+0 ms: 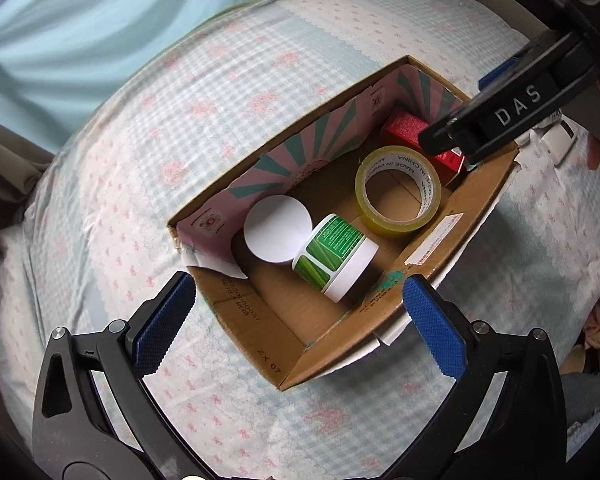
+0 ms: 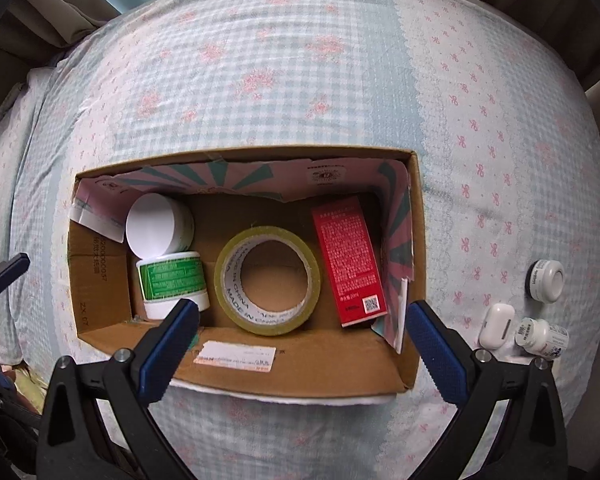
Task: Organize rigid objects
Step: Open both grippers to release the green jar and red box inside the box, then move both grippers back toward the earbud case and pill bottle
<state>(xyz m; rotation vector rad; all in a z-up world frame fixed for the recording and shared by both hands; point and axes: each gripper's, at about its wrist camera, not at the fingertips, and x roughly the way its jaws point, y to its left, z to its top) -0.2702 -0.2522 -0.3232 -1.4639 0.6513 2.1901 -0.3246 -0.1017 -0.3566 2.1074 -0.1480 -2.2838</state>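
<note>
An open cardboard box (image 2: 414,264) (image 1: 480,196) lies on the bed. Inside it are a roll of yellowish tape (image 2: 267,280) (image 1: 398,191), a red carton (image 2: 350,260) (image 1: 404,128), a white jar (image 2: 158,228) (image 1: 278,228) and a green-labelled jar (image 2: 172,282) (image 1: 336,256) on its side. My right gripper (image 2: 300,308) hangs open above the box, nothing between its blue pads; in the left wrist view its black finger (image 1: 496,120) crosses the box's far end. My left gripper (image 1: 296,292) is open and empty over the box's near end.
To the right of the box, on the bedspread (image 2: 300,60), lie a small white round jar (image 2: 546,280), a white earbud case (image 2: 496,326) and a small labelled bottle (image 2: 540,334). Curtains (image 1: 80,12) and dark bedding edge the bed.
</note>
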